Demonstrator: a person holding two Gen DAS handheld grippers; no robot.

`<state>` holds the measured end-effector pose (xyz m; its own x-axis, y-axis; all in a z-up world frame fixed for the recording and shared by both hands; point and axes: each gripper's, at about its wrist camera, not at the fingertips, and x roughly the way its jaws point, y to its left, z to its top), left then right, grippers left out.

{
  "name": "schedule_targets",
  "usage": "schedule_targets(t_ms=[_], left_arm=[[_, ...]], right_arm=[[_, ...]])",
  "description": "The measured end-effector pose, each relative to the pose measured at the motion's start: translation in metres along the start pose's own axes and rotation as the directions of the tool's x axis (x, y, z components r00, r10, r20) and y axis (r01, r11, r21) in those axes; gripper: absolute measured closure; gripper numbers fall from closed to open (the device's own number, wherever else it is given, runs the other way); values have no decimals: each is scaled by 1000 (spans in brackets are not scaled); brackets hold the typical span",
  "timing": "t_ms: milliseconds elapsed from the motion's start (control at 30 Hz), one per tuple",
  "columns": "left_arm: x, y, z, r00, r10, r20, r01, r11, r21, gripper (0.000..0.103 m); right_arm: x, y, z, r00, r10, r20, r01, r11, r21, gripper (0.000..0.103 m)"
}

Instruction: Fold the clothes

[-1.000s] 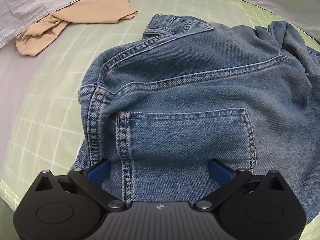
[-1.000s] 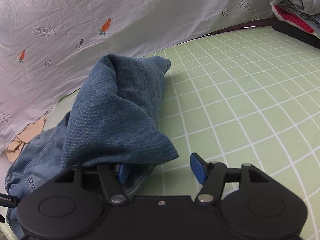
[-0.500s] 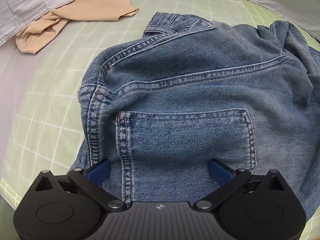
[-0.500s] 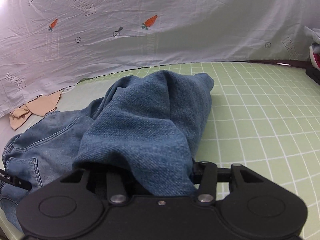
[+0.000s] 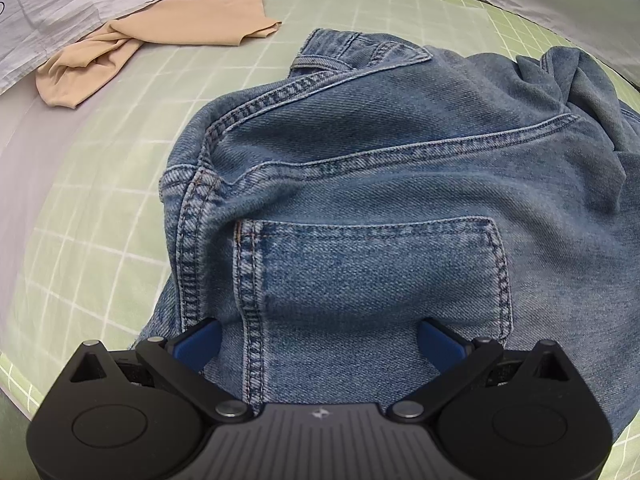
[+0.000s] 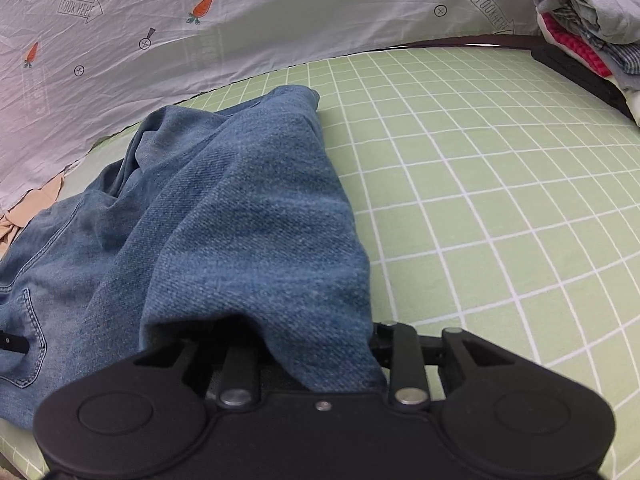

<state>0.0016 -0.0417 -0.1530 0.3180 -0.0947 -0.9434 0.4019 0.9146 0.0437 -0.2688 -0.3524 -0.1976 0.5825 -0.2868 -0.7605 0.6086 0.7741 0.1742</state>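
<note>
A pair of blue denim jeans (image 5: pixel 380 184) lies crumpled on the green grid mat (image 5: pixel 100 152), back pocket (image 5: pixel 372 276) facing up. My left gripper (image 5: pixel 320 340) is open, its blue fingertips (image 5: pixel 200 338) spread on either side of the pocket's lower edge, resting on the denim. In the right wrist view my right gripper (image 6: pixel 320 360) is shut on a fold of a jeans leg (image 6: pixel 256 208); the denim drapes over the fingers and hides them.
A beige garment (image 5: pixel 152 52) lies at the mat's far left by the printed grey sheet (image 6: pixel 240 16). A stack of folded clothes (image 6: pixel 584 28) sits at the far right. Bare green mat (image 6: pixel 500 184) stretches right of the jeans.
My right gripper closed on the jeans leg, which now covers its fingers, and it swung about with the fabric. My left gripper stayed open over the pocket.
</note>
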Motion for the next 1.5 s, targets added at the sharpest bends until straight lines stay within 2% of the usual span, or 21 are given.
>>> schedule_targets(t_ms=[33,133,200,333,367,433,500,533,600,633,667,733,800,833,933,1000,1100,1233,1300,1433,1500], left_arm=[[1,1,0,1000,0,-4,0,1000,0,0],[2,2,2,1000,0,-11,0,1000,5,0],[1,1,1,1000,2,-3,-2,1000,14,0],[0,4,-1,1000,-28,11,28,999,-23,0],[-1,4,-1,999,-41,14,42,998,-48,0],[-1,2,-1,999,-32,19,33,996,-79,0],[1,-3,-3,1000,7,28,-5,997,-76,0],[2,-5,-4,999,29,33,-27,997,-68,0],[2,-6,-6,998,47,38,-43,995,-86,0],[2,-6,-7,998,48,38,-44,994,-101,0],[2,-8,-7,998,51,37,-47,993,-109,0],[1,-9,-8,998,61,29,-57,991,-122,0],[0,-11,-11,997,76,32,-71,987,-144,0],[-1,-12,-13,996,83,36,-77,984,-158,0],[-2,-15,-18,996,90,30,-82,978,-194,0],[-4,-17,-21,996,90,20,-85,978,-189,0],[-11,-18,-25,997,68,32,-60,980,-191,0],[-14,-28,-23,997,73,37,-63,975,-211,0],[-15,-33,-21,996,85,35,-76,974,-214,0],[-23,-37,-16,993,106,50,-90,963,-255,0],[-25,-33,-11,991,117,60,-95,951,-294,0]], right_arm=[[0,2,1,1000,-14,-2,14,1000,-24,91],[-10,6,10,986,-147,75,156,979,-132,96],[-24,3,25,954,-248,167,277,943,-185,97],[-64,-7,72,867,-338,366,430,878,-209,95],[-76,0,81,839,-335,429,465,850,-246,95],[-99,24,88,760,-301,576,547,776,-315,95],[-109,44,86,698,-265,665,599,725,-341,82],[-106,49,84,696,-248,674,604,711,-361,74],[-80,46,75,784,-226,579,535,720,-443,71],[-59,38,70,854,-230,467,463,746,-479,71],[-43,29,65,904,-236,357,394,784,-479,75],[-27,6,57,951,-247,189,301,885,-357,78],[-30,-15,52,955,-255,155,285,933,-220,70],[-32,-26,49,954,-262,144,284,946,-159,61],[-32,-49,41,956,-267,118,275,960,-51,48],[-31,-63,35,960,-260,103,261,965,10,44],[-22,-82,29,984,-151,99,137,981,136,41],[-4,-79,28,992,-67,111,52,990,128,41],[9,-78,29,995,-65,77,59,995,84,49],[13,-81,38,997,-51,60,52,999,-14,80],[7,-78,44,992,-95,86,105,986,-128,86]])
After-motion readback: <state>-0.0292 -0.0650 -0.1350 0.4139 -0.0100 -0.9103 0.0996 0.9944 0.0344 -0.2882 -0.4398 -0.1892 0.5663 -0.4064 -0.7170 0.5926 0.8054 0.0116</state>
